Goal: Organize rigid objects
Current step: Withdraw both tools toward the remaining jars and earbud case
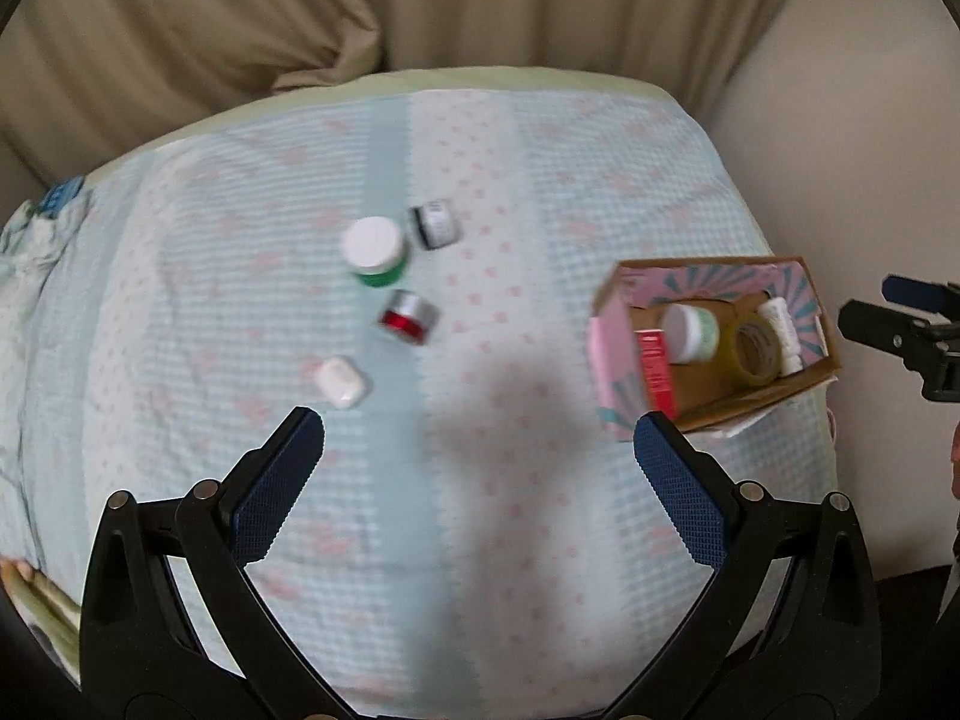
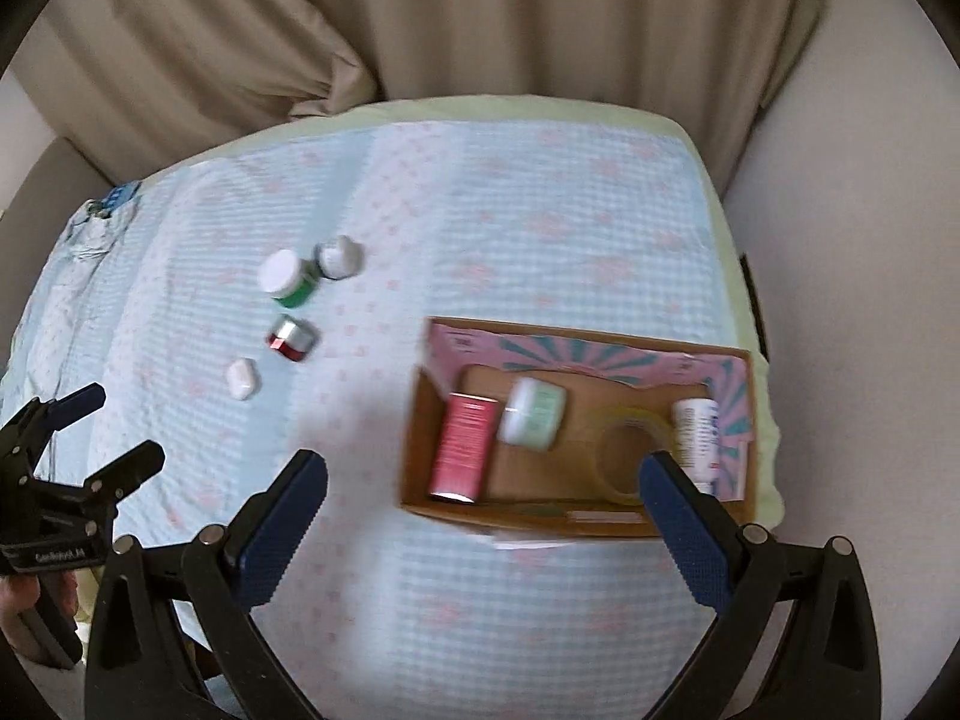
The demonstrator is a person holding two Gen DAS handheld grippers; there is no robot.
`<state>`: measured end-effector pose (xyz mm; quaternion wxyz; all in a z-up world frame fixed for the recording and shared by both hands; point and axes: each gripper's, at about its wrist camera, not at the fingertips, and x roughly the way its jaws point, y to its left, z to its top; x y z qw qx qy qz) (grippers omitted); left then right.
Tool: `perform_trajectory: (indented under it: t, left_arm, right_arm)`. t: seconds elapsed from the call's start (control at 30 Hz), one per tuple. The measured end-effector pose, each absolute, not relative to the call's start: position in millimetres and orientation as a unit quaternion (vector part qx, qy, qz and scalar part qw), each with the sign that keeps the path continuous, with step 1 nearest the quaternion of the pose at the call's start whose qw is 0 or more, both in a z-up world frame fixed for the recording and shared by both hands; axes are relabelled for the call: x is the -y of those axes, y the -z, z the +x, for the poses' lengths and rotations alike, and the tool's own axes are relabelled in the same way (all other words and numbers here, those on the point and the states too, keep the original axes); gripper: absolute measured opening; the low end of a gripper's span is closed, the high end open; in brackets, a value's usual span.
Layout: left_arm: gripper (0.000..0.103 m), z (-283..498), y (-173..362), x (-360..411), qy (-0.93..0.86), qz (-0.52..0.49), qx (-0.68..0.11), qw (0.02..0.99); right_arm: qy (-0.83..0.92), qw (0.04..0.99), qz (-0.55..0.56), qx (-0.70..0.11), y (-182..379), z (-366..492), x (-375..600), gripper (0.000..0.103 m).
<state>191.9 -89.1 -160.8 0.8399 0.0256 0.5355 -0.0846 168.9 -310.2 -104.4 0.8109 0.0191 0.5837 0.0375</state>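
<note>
Four small items lie loose on the bed cover: a green jar with a white lid, a small black-and-white jar, a red and silver jar and a white case. A cardboard box holds a red tube, a pale green jar, a tape roll and a white bottle. My left gripper is open and empty, just short of the white case. My right gripper is open and empty over the box's near edge.
The light blue checked cover lies over a bed, with beige curtains behind. A white wall runs along the right. The other gripper shows at the edge of each view, the right one and the left one.
</note>
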Motion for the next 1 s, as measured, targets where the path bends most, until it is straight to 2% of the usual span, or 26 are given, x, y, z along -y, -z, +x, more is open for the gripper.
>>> perform_trajectory:
  t: [0.27, 0.53, 0.77, 1.0]
  left_arm:
    - [0.103, 213, 149, -10, 0.085, 0.019, -0.521, 0.849]
    - [0.103, 272, 182, -76, 0.118, 0.032, -0.528, 0.841]
    - [0.103, 326, 228, -75, 0.138, 0.033, -0.537, 0.831]
    - [0.103, 375, 292, -48, 0.146, 0.032, -0.551, 0.821]
  right_arm:
    - [-0.025, 0.809, 0.027, -0.587, 113, 166, 230, 0.103]
    - [-0.018, 0.811, 0.045, -0.584, 149, 168, 171, 0.103]
    - [-0.028, 0.809, 0.058, -0.584, 189, 186, 136, 0.103]
    - [-0.03, 0.828, 0.055, -0.557, 218, 249, 133, 0.103]
